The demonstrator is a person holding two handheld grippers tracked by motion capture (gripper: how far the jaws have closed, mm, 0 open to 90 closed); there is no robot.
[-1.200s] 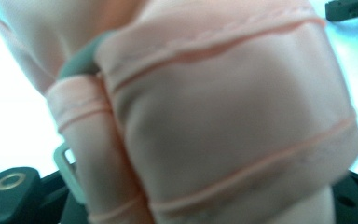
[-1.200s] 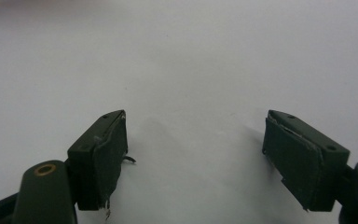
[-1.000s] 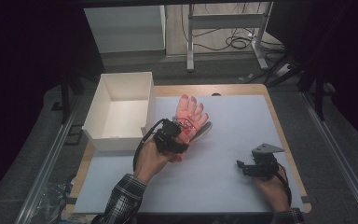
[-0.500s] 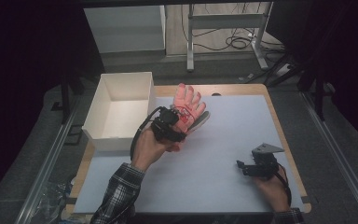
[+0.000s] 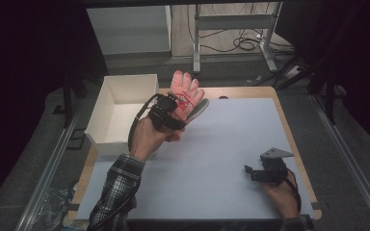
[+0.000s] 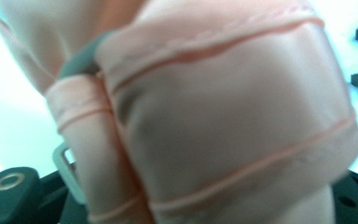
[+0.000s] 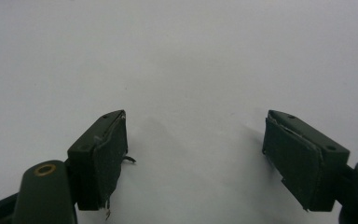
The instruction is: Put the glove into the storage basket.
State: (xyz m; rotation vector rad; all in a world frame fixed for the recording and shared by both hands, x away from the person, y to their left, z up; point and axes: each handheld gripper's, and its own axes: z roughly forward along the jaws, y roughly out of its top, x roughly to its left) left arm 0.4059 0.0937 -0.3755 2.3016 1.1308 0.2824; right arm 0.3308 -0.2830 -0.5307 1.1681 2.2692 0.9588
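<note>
Since a second ago the pink glove (image 5: 187,94) has gone up and left, now above the tabletop's (image 5: 231,144) far edge, beside the white box (image 5: 120,113) at upper left. Left tongs (image 5: 169,109) are clamped on it. Right tongs (image 5: 266,169) sit apart at lower right. Floppy fabric could slip out short of the box, I reckon.

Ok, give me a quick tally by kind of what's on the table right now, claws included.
Gloves: 1, the pink glove, held up by the left claw near the box
Boxes: 1, the white box, open-topped, at the table's left edge
Claws: 2, the left one and the right claw, which is open over the white mat
Total: 4
</note>
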